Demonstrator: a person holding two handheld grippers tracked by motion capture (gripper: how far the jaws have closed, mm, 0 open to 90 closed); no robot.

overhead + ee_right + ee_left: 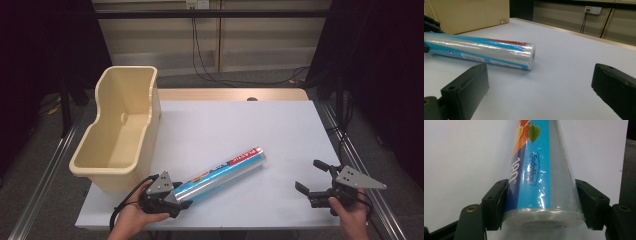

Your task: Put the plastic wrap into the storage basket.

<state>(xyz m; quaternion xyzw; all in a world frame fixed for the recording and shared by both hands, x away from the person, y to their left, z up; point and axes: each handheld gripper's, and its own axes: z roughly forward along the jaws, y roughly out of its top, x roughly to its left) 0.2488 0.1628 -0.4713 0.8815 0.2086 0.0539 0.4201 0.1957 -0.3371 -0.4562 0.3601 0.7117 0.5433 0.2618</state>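
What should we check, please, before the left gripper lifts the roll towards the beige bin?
1. Left gripper closed on the roll of plastic wrap: ok, both jaws press its sides.
2. Grip position: not ok for a level lift; it holds the very end, so the far end may droop.
3. Beige bin ready to receive: ok, upright and its inside looks empty.
4. Path from roll to bin: ok, bare white table between them.
5. Right gripper out of the way: ok, open and apart from the roll.
6. Roll's far end lifted off the table: cannot tell.

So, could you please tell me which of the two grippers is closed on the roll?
The left gripper: its jaws clamp the plastic-wrap roll, while the right gripper stands open, empty.
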